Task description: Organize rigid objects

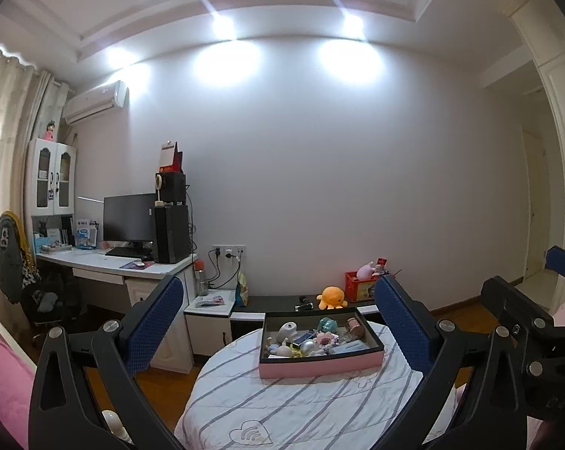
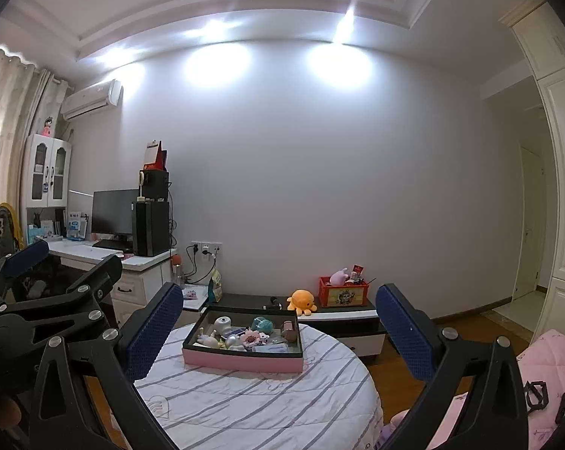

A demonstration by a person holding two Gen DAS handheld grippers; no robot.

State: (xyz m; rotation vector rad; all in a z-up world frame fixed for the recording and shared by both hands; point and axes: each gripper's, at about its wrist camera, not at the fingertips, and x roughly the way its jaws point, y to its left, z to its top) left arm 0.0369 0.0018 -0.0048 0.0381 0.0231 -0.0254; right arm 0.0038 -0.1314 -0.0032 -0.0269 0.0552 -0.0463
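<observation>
Across the far side of the room a pale wall (image 1: 319, 187) is filling most of both views, with a white desk (image 1: 106, 262) standing at far left under a dark monitor (image 1: 128, 217) and a low dark cabinet (image 2: 319, 309) running along the wall's foot. Nearer, a round table under a grey-striped cloth (image 1: 301, 405) is sitting in the middle (wooden floor is showing around its curved edge). On its far half a shallow pink-sided tray (image 1: 319, 365) is lying, holding a jumble of small rigid objects: a pale grey piece (image 1: 288, 330), a teal piece (image 1: 327, 324), a silver ball (image 1: 307, 345) and a pink flower shape (image 1: 324, 338). The near half of the cloth is lying bare. An orange plush octopus (image 1: 331, 297) and a red box (image 1: 361, 285) are sitting on the cabinet. The left gripper (image 1: 278, 326) is hovering near the table with fingers spread wide, grasping nothing; the right gripper (image 2: 278, 332) is likewise released, well apart from the tray.
</observation>
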